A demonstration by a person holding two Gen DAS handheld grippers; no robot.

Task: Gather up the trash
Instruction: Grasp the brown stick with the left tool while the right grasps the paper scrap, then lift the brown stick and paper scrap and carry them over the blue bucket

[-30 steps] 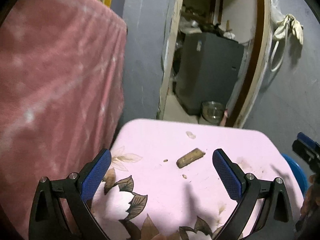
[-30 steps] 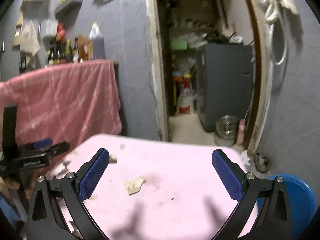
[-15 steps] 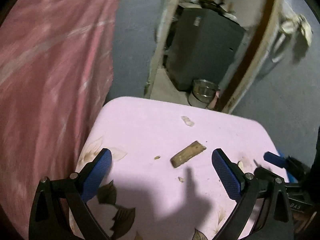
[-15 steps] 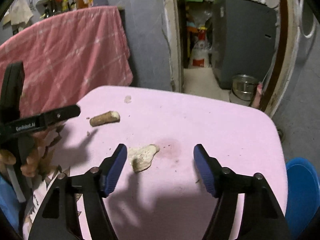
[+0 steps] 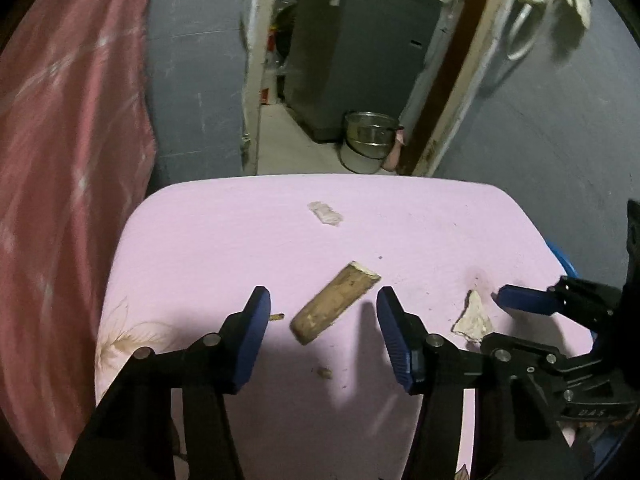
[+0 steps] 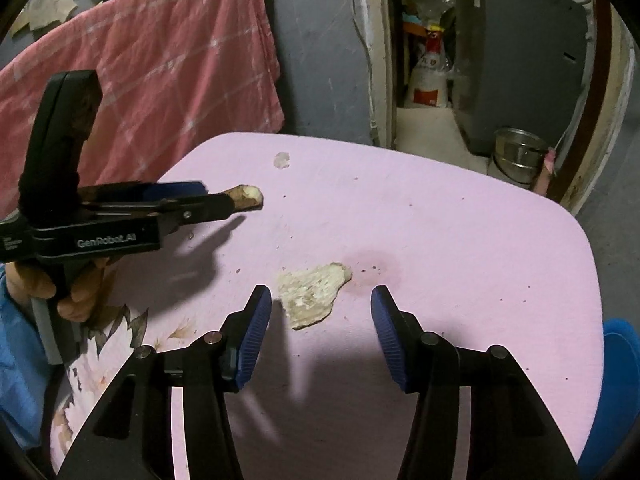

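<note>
On the pink counter (image 5: 224, 232), the left claw (image 5: 323, 312) is closing, spread around a brown stubby stick-like scrap (image 5: 335, 307) without touching it. To its right, the right claw (image 6: 321, 309) is closing around a pale flat torn scrap (image 6: 312, 292), pads apart from it.
</note>
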